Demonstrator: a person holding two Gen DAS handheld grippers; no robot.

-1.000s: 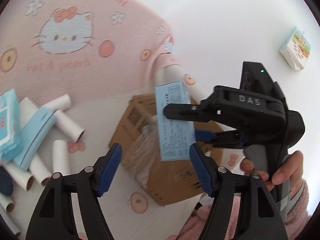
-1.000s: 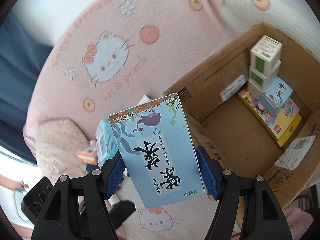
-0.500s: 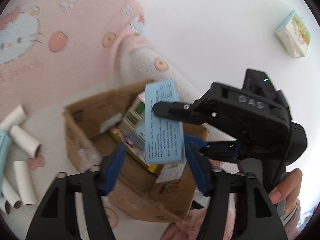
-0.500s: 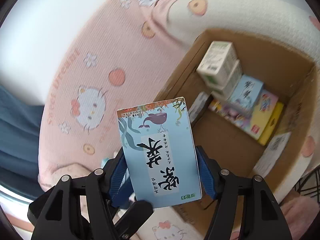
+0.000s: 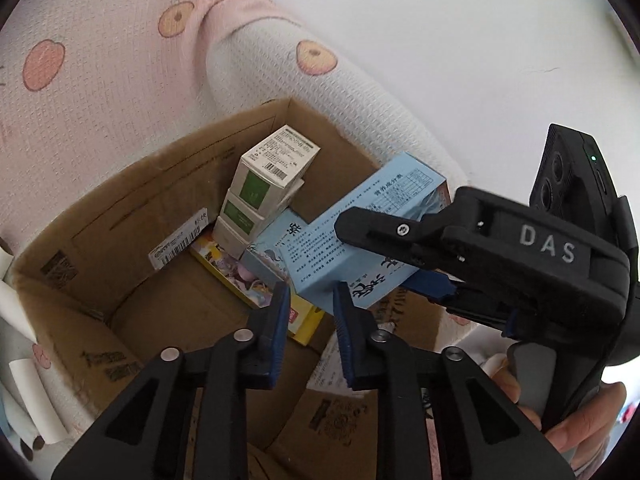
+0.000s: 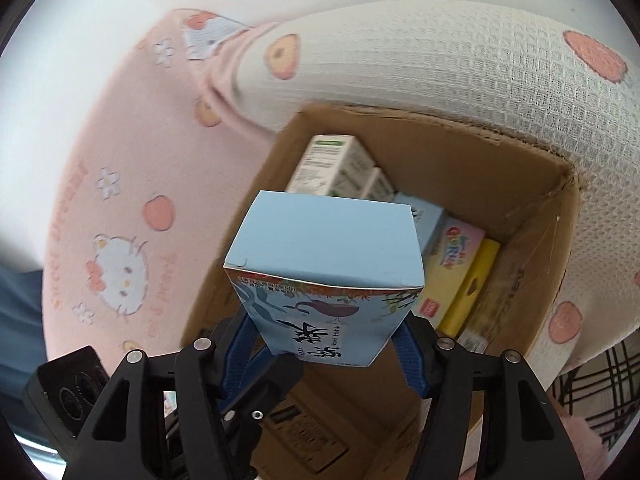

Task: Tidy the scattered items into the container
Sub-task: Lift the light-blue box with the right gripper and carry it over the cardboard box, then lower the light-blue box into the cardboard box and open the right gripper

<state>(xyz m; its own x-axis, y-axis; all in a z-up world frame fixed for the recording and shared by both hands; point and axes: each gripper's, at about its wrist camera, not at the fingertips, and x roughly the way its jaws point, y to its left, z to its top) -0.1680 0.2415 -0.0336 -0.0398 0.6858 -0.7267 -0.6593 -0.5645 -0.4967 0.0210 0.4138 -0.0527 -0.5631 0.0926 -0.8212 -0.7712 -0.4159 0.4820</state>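
Observation:
An open cardboard box [image 5: 100, 216] sits on the pink patterned bedding; it also shows in the right wrist view [image 6: 532, 248]. Inside it stand stacked white-and-green cartons [image 5: 268, 184], a light blue box [image 5: 272, 248] and a yellow-edged colourful pack [image 5: 256, 288]. My right gripper [image 6: 326, 344] is shut on a light blue box with a whale print [image 6: 328, 264], tilted over the cardboard box's opening; the same box shows in the left wrist view [image 5: 360, 240]. My left gripper [image 5: 308, 320] hovers empty over the box's near wall, its jaws nearly closed.
Several white cardboard tubes [image 5: 32, 396] lie on the bedding left of the box. A rolled white waffle blanket [image 6: 460, 68] lies behind the box. The white wall rises beyond the bed. The other gripper's camera body [image 6: 68, 396] sits lower left.
My right gripper has carried the blue whale box over the cardboard box and tipped it top-forward. My left gripper has swung toward the box and its jaws have closed in.

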